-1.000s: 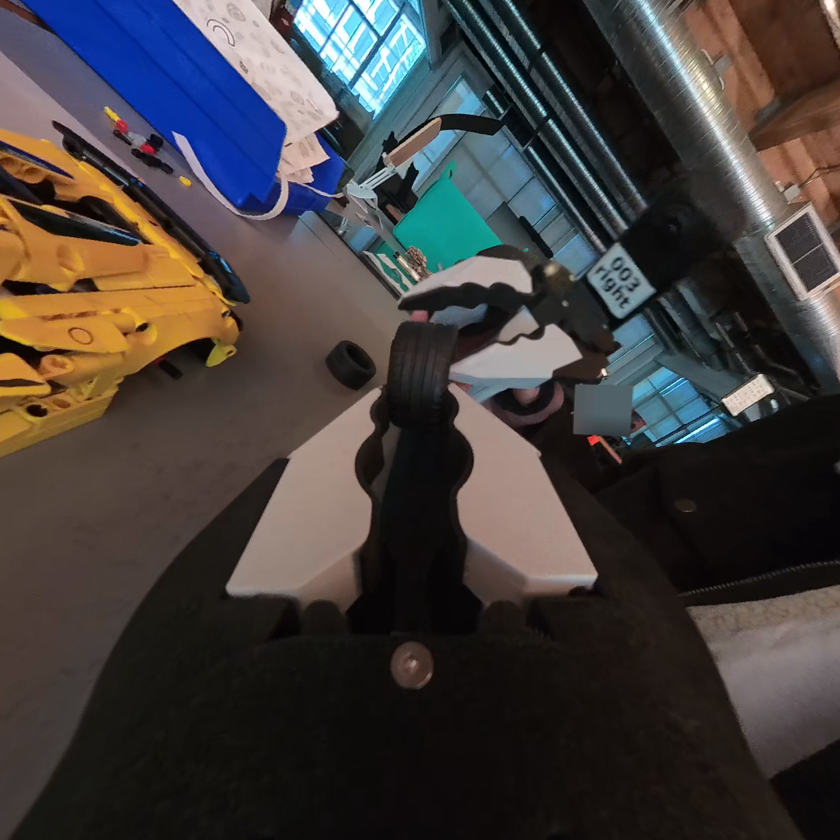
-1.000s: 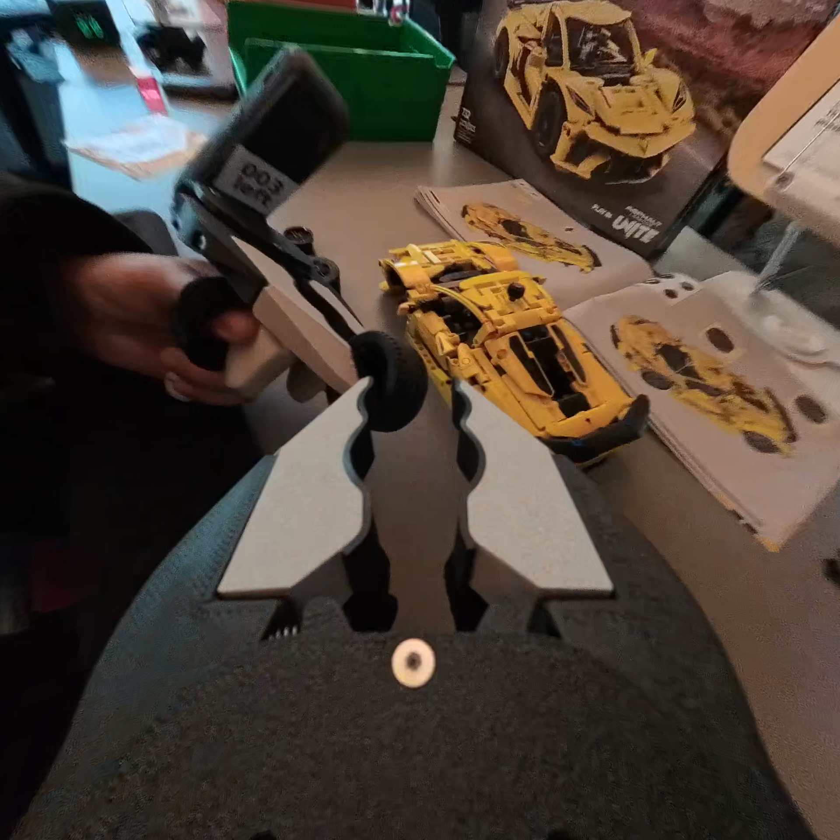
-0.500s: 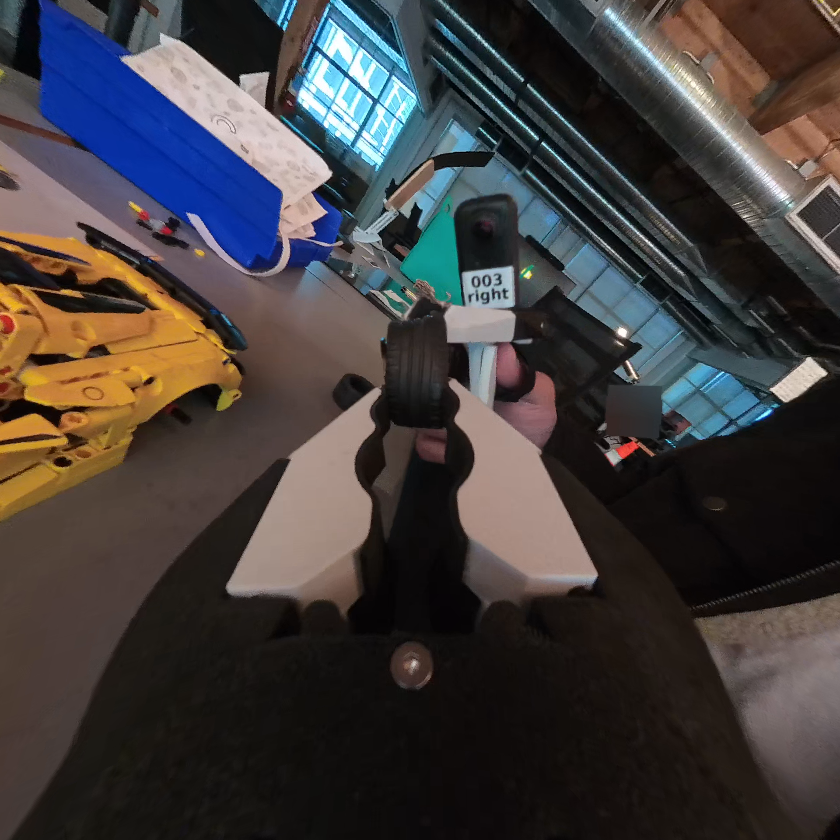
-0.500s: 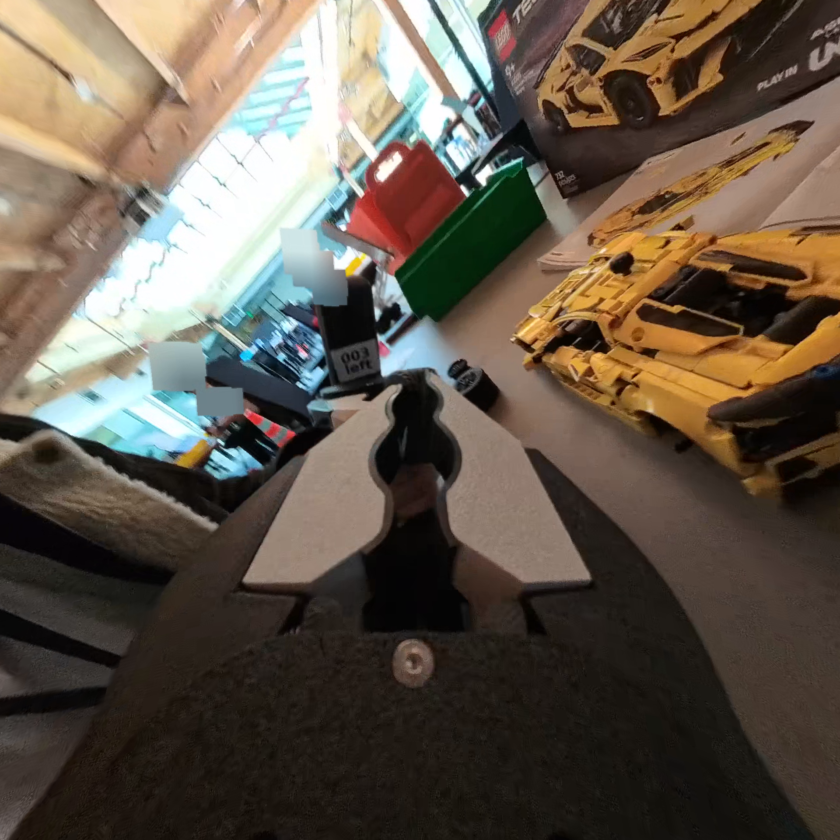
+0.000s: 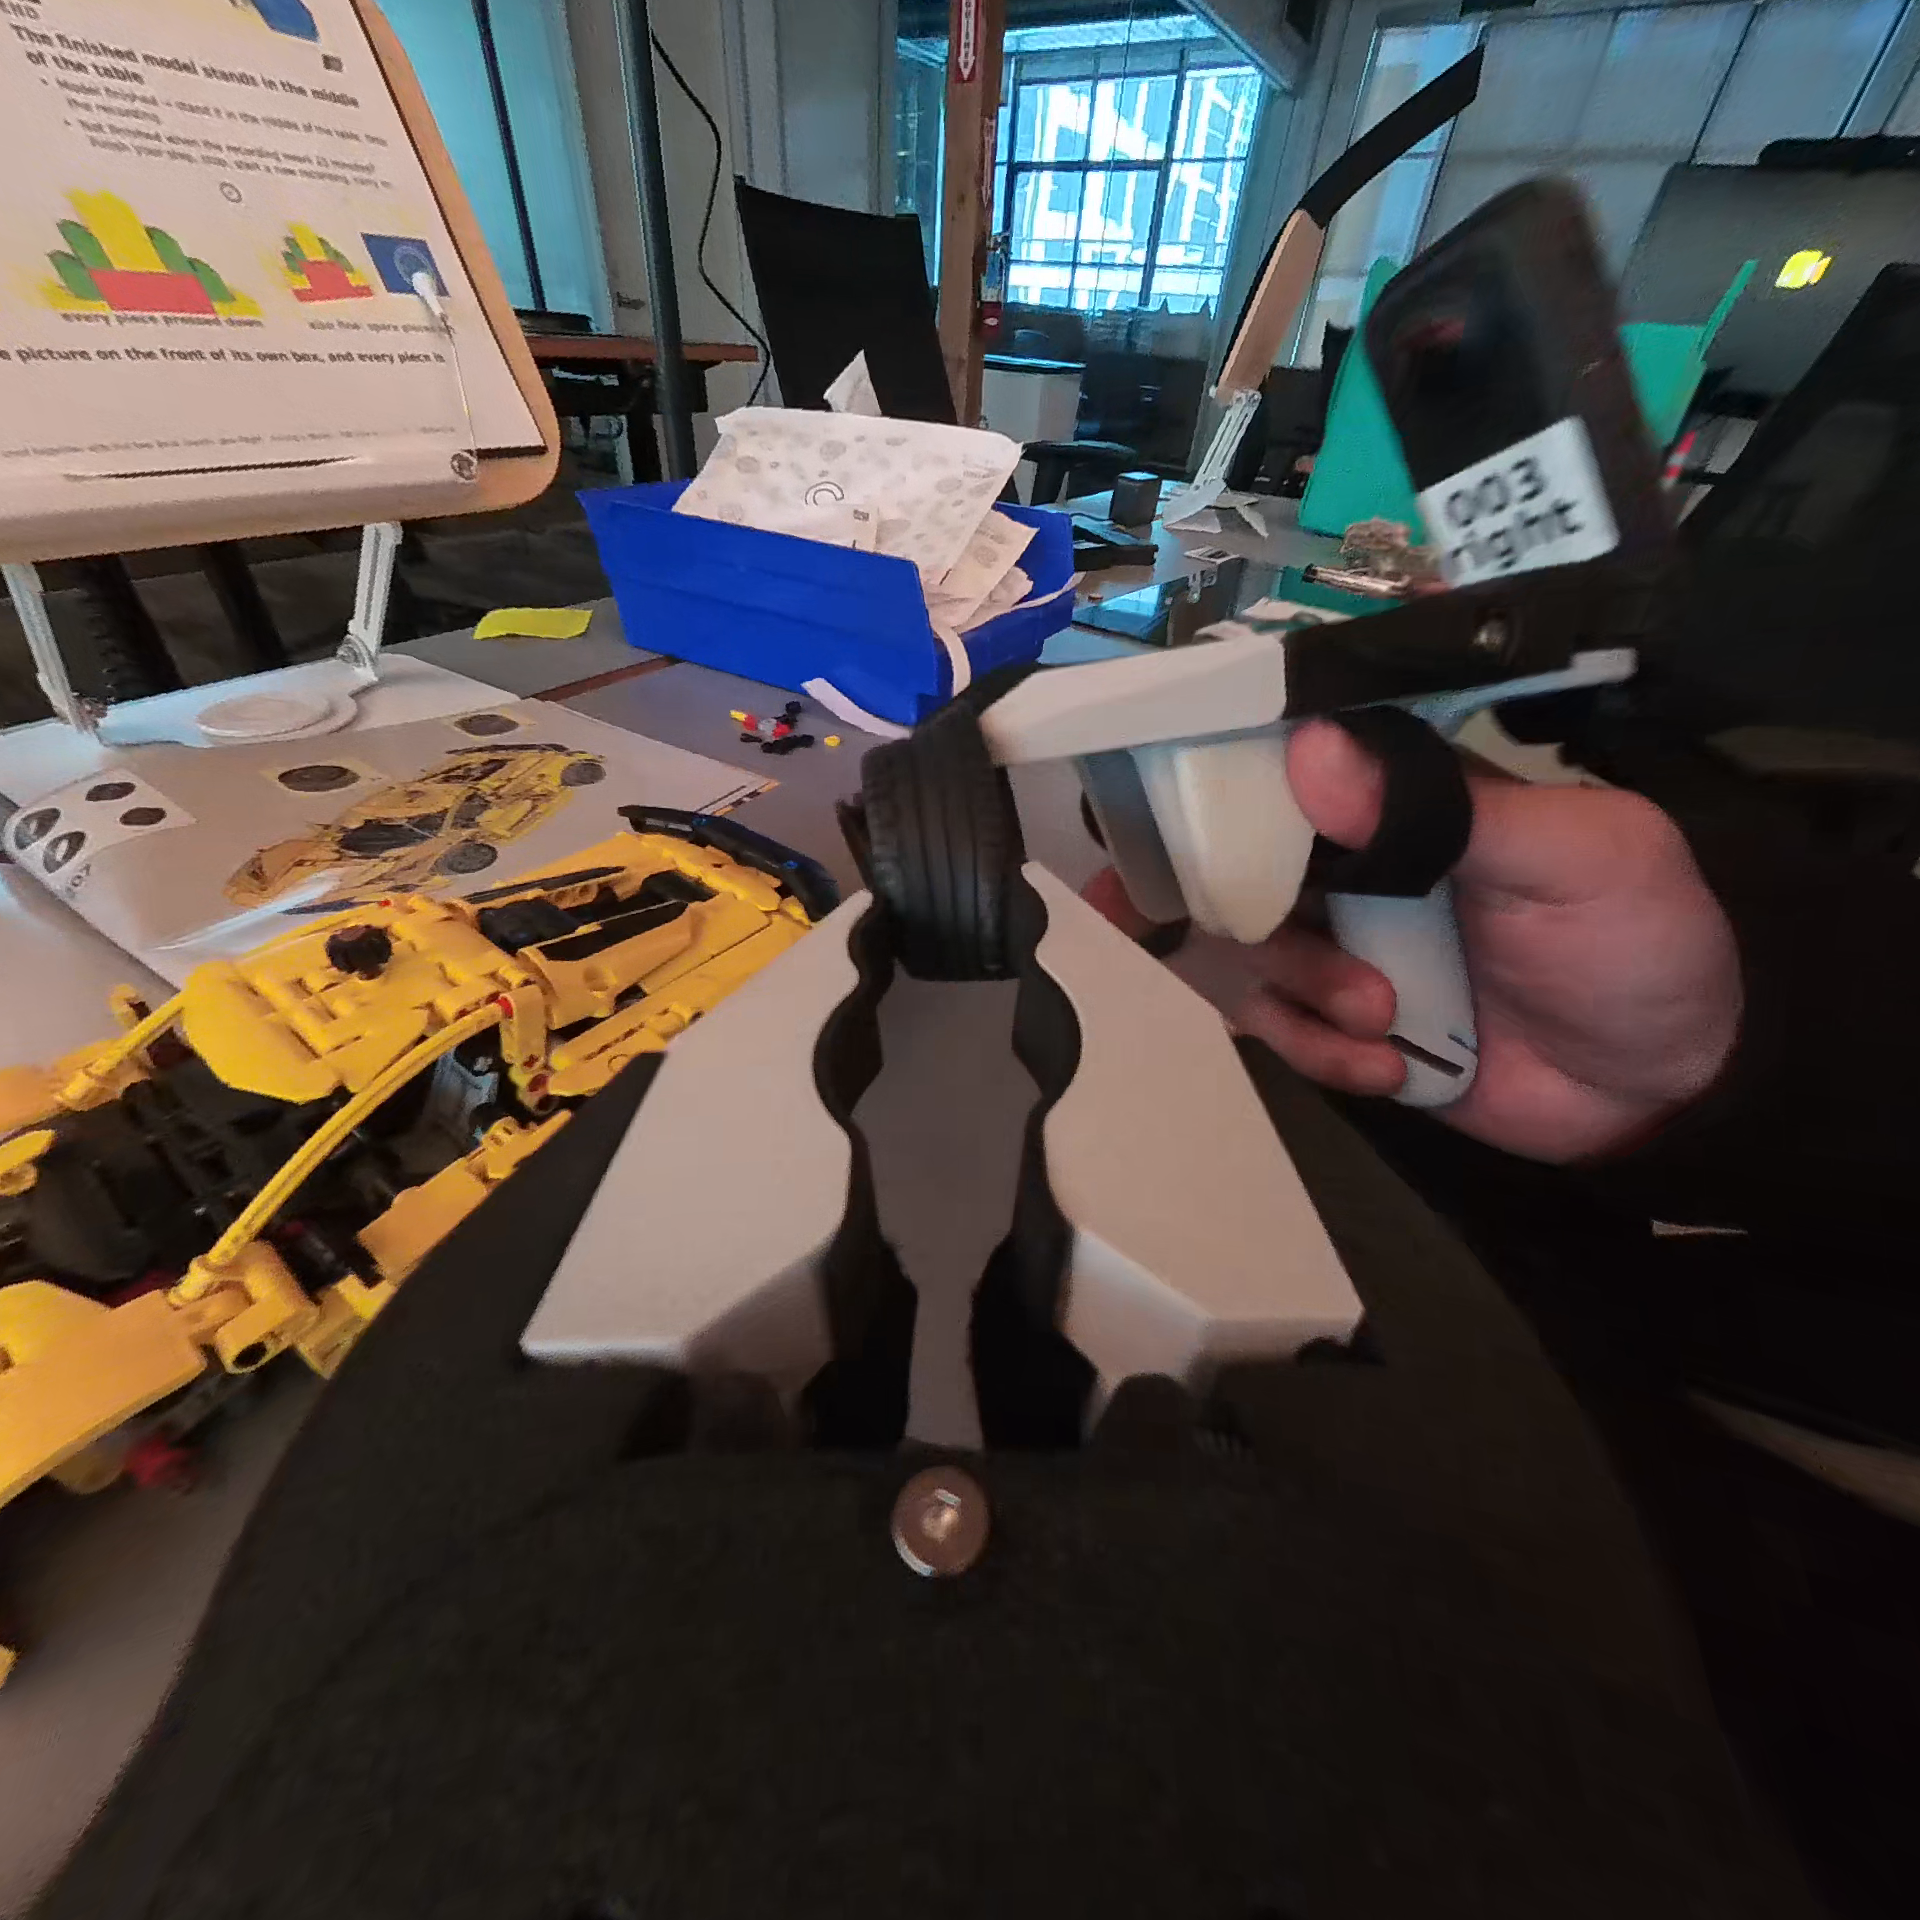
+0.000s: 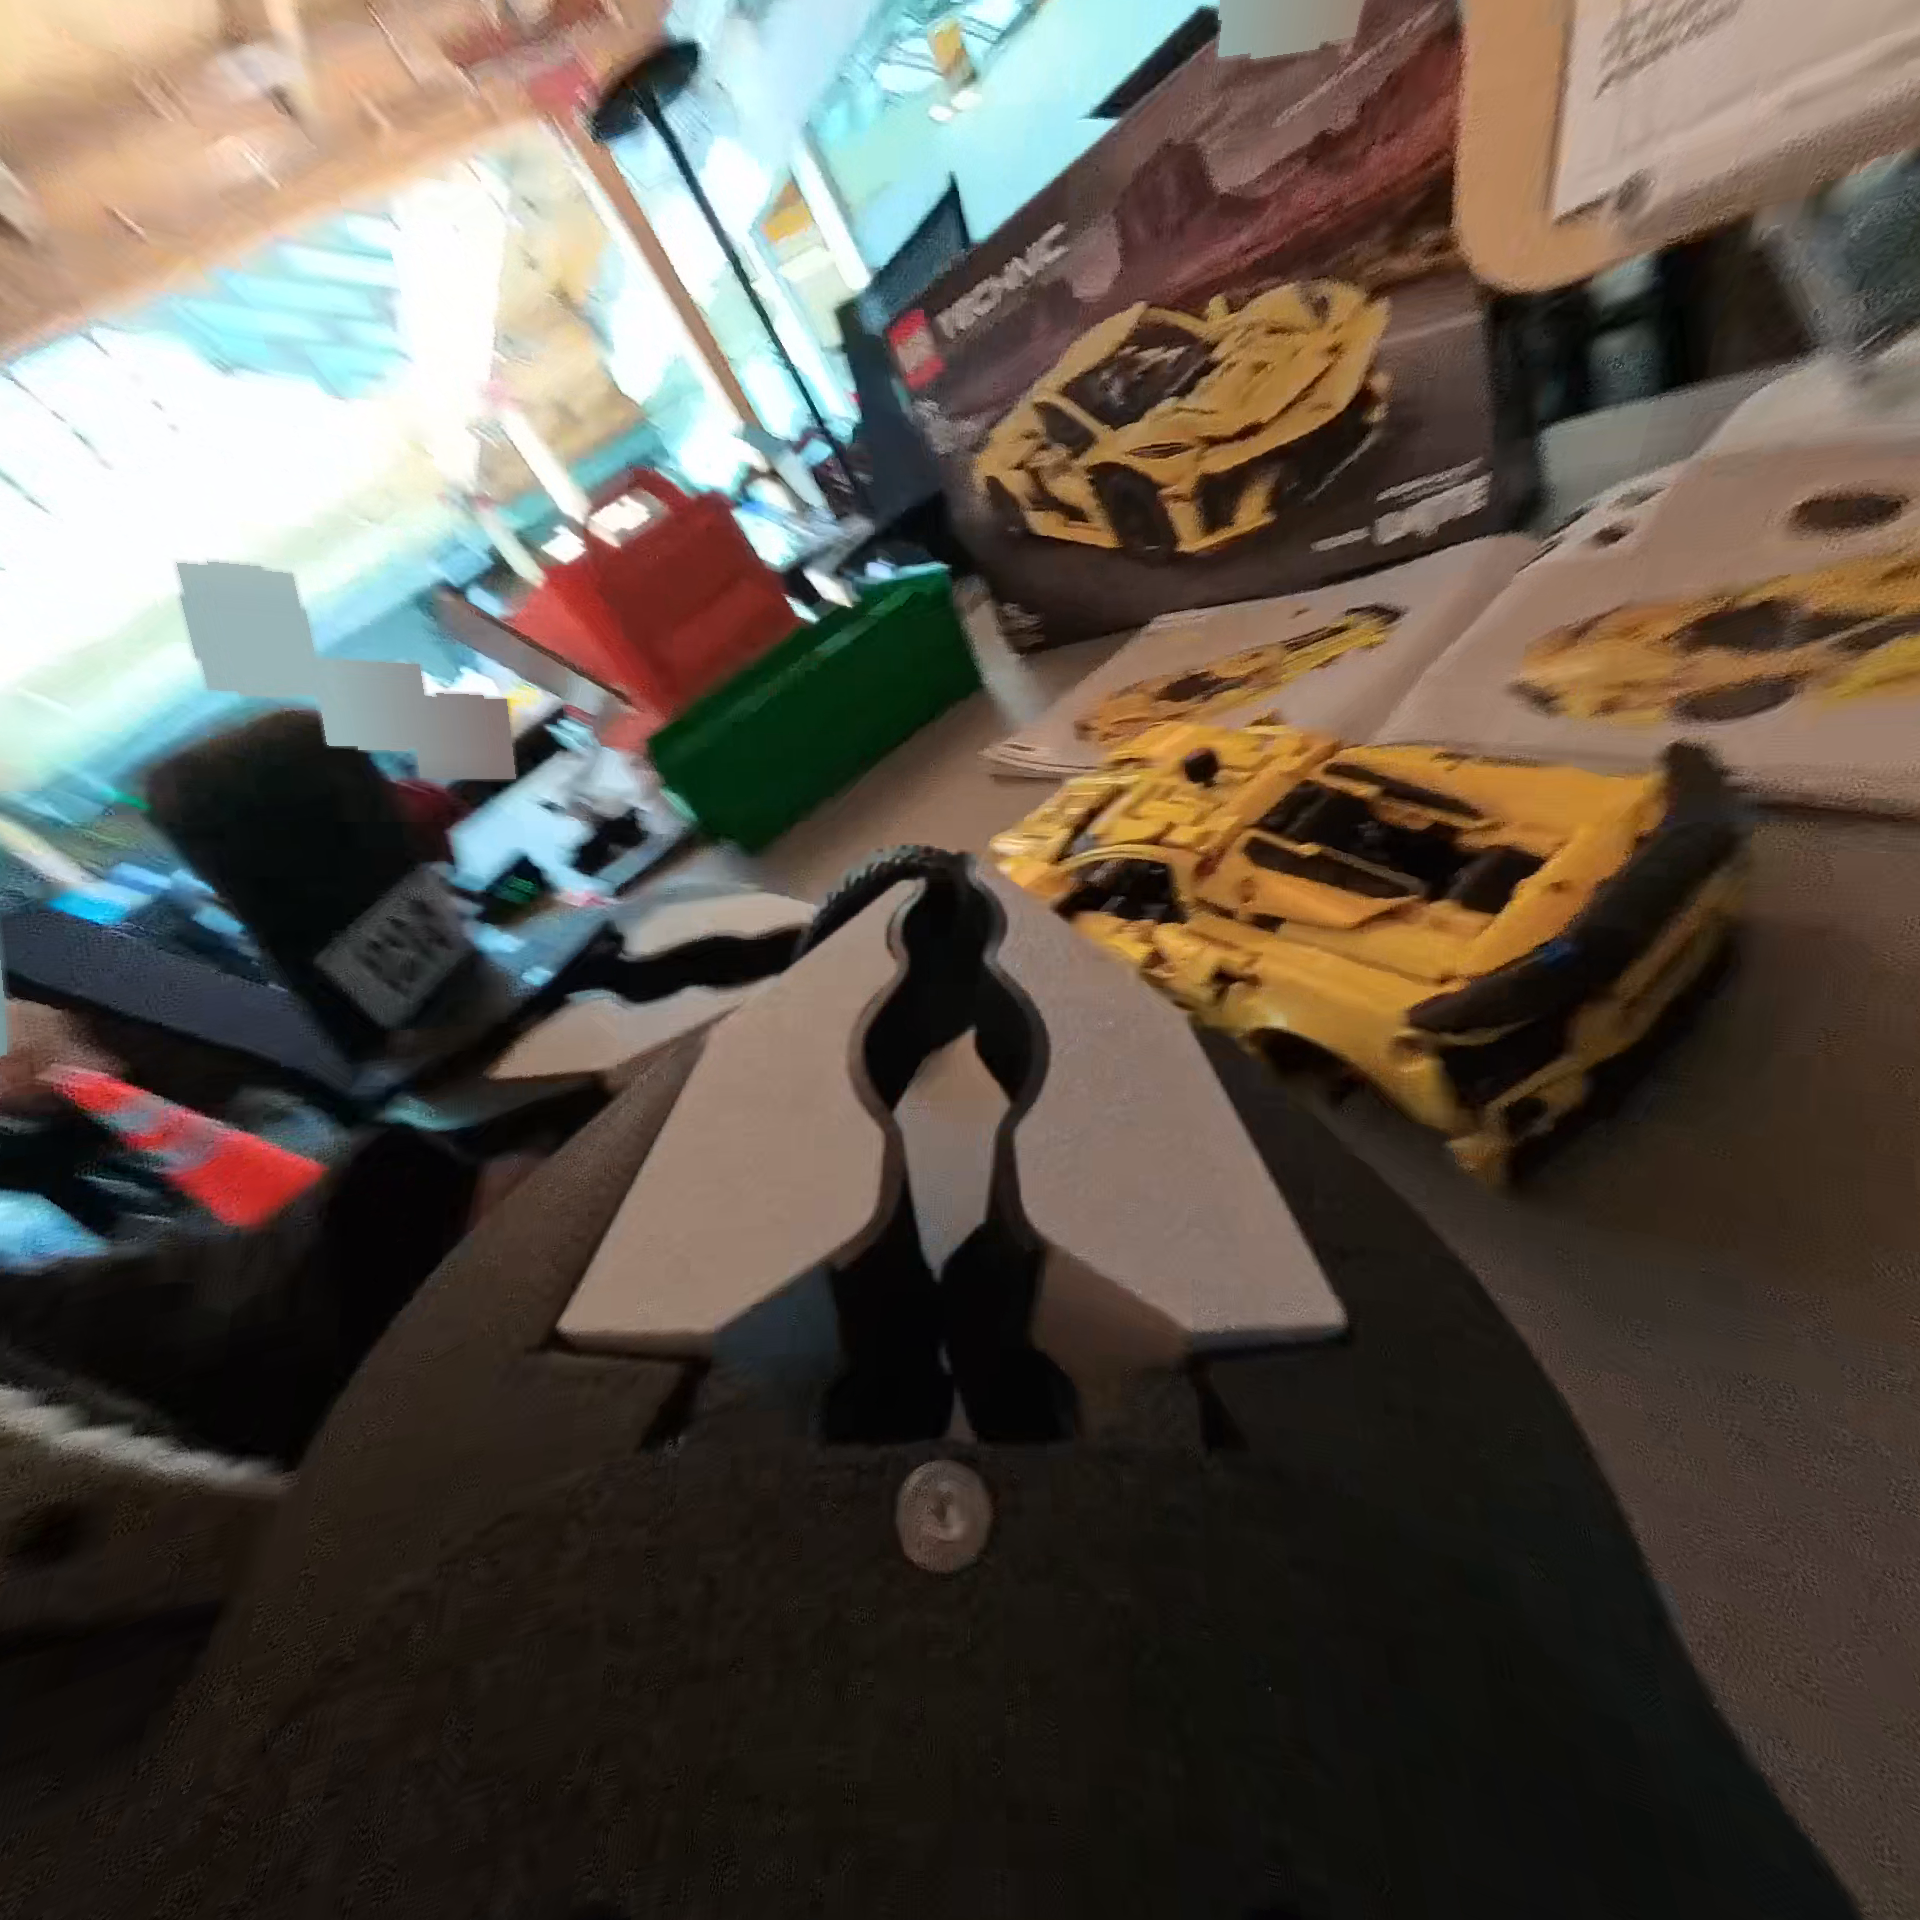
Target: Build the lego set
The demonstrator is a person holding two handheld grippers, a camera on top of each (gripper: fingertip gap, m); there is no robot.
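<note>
My left gripper (image 5: 948, 894) is shut on a black rubber tyre (image 5: 940, 831) and holds it upright above the table. My right gripper (image 5: 987, 717) comes in from the right in a person's hand, its fingertips pinching the tyre's upper edge. In the blurred right wrist view my right gripper (image 6: 940, 883) is nearly closed, with the tyre's toothed edge (image 6: 878, 868) at its tips. The left gripper's fingers (image 6: 675, 956) reach in from the left. The yellow lego car (image 5: 416, 987) sits on the table left of the tyre; it also shows in the right wrist view (image 6: 1351, 904).
A blue bin (image 5: 790, 613) with paper bags stands behind the car. Small loose pieces (image 5: 774, 727) lie near it. Open instruction booklets (image 5: 312, 800) and a board on a stand (image 5: 239, 260) are at back left. The set's box (image 6: 1195, 436) and a green bin (image 6: 821, 717) are farther off. The tips of both grippers are at nearly the same place.
My right gripper, open beside the tyre a second ago, has closed onto its edge. Both cameras have swung down toward the table. The left gripper still holds the tyre.
</note>
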